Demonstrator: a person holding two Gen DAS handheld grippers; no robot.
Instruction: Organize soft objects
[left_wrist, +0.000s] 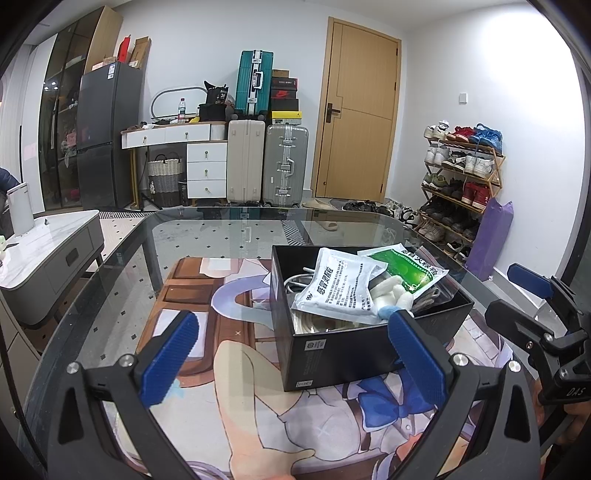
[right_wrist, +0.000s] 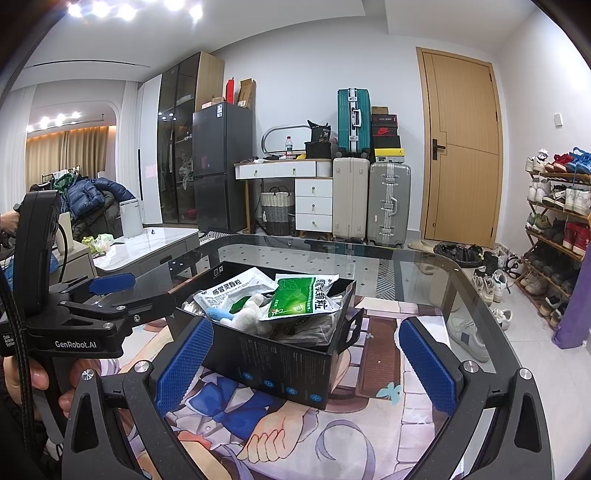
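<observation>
Left wrist view: left gripper (left_wrist: 291, 350) seen spread wide, nothing held between ribbed blue pads (left_wrist: 170, 356). Black cardboard box (left_wrist: 332, 354), rectangular, open-topped, set on printed mat (left_wrist: 236, 369) over glass table (left_wrist: 221, 229). Two glossy sachets counted inside: white sachet (left_wrist: 338, 284), green sachet (left_wrist: 413, 271). One white plush toy (left_wrist: 393, 293), fuzzy, lying in box just beyond right pad. Right wrist view: right gripper (right_wrist: 306, 362) spread wide, empty; box between pads and beyond them.

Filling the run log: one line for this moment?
left gripper: open, empty | right gripper: open, empty | black box: holds pouches, plush toy | on table mat
</observation>
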